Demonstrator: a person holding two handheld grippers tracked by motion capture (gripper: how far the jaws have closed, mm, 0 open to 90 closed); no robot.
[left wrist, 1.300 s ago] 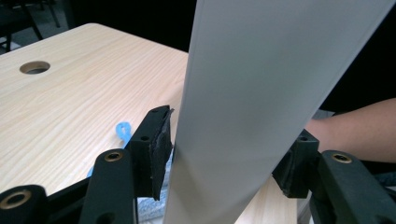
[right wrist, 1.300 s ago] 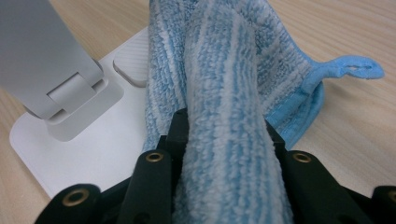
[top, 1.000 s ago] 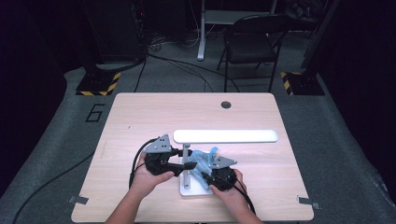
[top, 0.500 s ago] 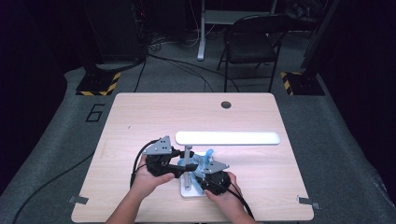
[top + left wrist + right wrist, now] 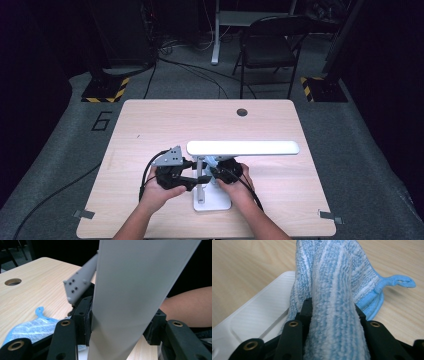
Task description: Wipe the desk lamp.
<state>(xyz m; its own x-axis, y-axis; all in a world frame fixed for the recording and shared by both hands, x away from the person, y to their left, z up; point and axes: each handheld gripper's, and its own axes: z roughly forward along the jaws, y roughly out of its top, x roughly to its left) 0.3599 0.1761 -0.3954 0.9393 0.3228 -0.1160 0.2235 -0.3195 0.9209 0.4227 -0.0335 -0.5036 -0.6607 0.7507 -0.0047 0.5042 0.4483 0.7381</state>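
High view: your lamp (image 5: 243,148) now stands up at lower middle of the counter (image 5: 150,125); its long white bar, higher than before, runs left to right.

Left gripper view: your left hand-held gripper (image 5: 120,325) squeezes the post.

Right gripper view: your right hand-held gripper (image 5: 332,315) pinches the blue cloth (image 5: 337,290) over the base.

White lamp (image 5: 243,148), blue-white striped cloth (image 5: 334,290)

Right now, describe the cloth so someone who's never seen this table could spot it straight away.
On the wooden table, find the white desk lamp near the front edge. The cloth is at the lamp's base, pinched in the right hand-held gripper. It is the one soft, fuzzy thing there, striped blue and white.
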